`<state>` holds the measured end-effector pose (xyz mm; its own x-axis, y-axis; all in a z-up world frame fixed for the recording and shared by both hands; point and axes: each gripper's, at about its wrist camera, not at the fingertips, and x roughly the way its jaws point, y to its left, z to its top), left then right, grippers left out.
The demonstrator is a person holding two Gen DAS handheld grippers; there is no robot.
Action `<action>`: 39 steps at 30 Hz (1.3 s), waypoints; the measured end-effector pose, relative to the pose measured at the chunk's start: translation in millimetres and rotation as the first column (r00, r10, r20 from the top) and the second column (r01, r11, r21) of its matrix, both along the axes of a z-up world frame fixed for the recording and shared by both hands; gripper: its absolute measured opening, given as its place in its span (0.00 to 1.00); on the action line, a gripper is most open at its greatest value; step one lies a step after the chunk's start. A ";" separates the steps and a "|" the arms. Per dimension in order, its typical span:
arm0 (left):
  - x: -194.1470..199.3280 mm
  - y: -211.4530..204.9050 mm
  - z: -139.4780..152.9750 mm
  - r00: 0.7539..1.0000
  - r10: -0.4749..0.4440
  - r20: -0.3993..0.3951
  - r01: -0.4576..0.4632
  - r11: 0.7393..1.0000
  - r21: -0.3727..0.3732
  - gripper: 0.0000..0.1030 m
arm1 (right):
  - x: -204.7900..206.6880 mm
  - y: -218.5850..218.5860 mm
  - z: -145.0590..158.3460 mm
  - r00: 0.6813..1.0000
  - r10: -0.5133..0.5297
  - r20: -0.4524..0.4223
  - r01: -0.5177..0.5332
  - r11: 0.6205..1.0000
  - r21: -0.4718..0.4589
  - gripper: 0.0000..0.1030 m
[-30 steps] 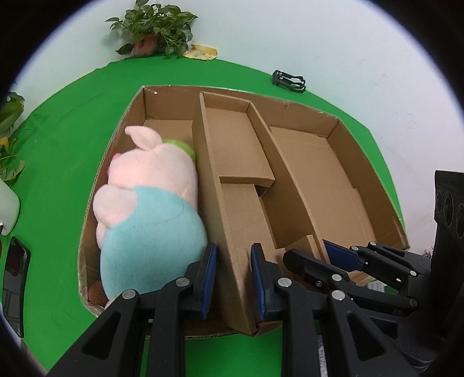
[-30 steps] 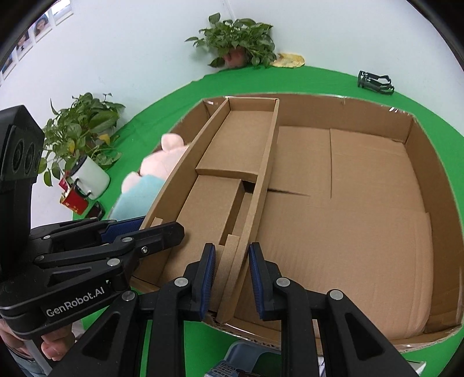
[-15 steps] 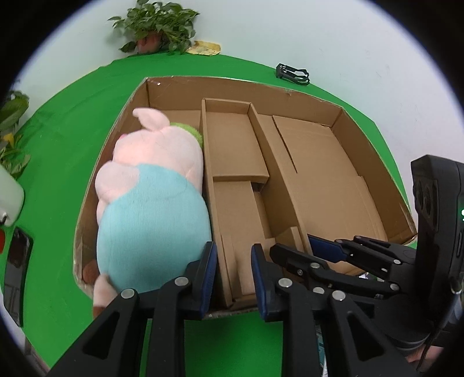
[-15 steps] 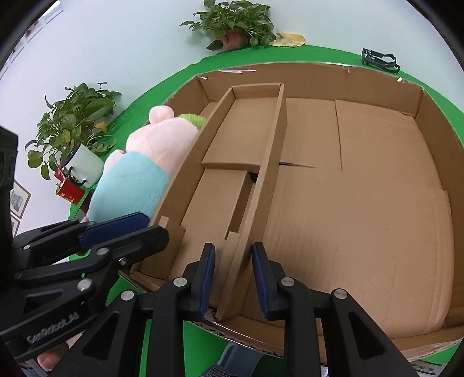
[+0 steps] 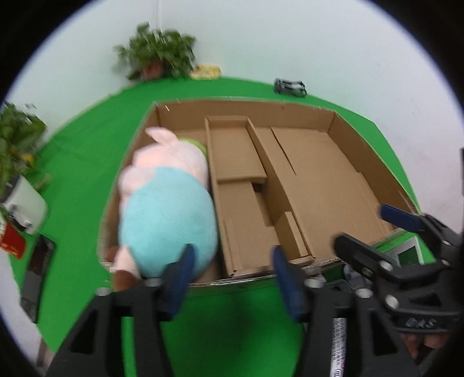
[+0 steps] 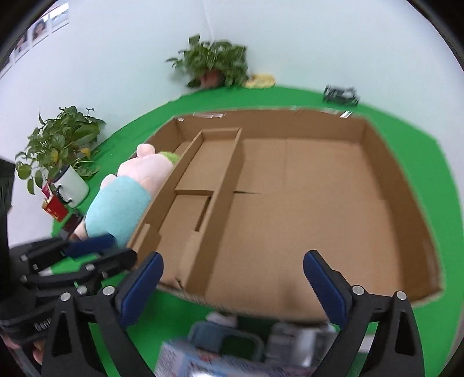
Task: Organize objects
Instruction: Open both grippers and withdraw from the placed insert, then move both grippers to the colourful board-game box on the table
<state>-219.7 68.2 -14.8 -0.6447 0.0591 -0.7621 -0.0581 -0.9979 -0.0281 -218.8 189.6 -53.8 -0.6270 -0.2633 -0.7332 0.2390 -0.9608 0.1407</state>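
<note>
Cardboard box on my green tabletop, pink-and-blue plush pig filling its left compartment. Both tongs, left and right, opening, nothing between. Near-edge clutter too blurred.

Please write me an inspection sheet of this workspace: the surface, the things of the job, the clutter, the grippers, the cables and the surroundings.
Surface: green cloth covers the table, cardboard box on it.
Job's things: pig plush toy lies in the box's left compartment; cardboard divider insert forms a narrow middle compartment; the wide right compartment holds nothing. Blurred packages wait at the near edge.
Clutter: black clip, phone, red pack, yellow item.
Grippers: left hand-held gripper and right hand-held gripper are opening, nothing between the jaws.
Cables: nothing seen.
Surroundings: pale walls, potted plants, white mug, wall photos.
</note>
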 end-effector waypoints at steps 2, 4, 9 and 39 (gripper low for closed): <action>14.5 2.2 11.8 0.996 0.010 -0.086 -0.012 1.000 -0.023 0.77 | 17.7 6.4 8.3 0.999 -0.023 -0.037 0.024 0.999 0.032 0.97; 28.3 4.3 22.0 0.988 0.013 -0.157 -0.018 0.999 -0.034 0.79 | 38.9 10.4 19.4 0.995 -0.027 -0.092 0.033 0.998 0.059 0.97; 61.3 9.7 47.3 0.967 -0.012 -0.255 0.002 0.999 -0.040 0.79 | 84.7 13.4 37.7 0.989 -0.003 -0.151 0.014 0.997 0.070 0.97; 131.0 32.1 56.1 0.971 -0.070 -0.229 0.079 0.996 0.034 0.79 | 210.3 23.7 69.7 0.979 0.035 -0.199 -0.019 0.996 0.084 0.97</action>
<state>-88.7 100.3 41.2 -0.7933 0.1425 -0.5919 -0.1420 -0.9887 -0.0476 -8.5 213.3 16.0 -0.7565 -0.2266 -0.6135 0.2801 -0.9599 0.0092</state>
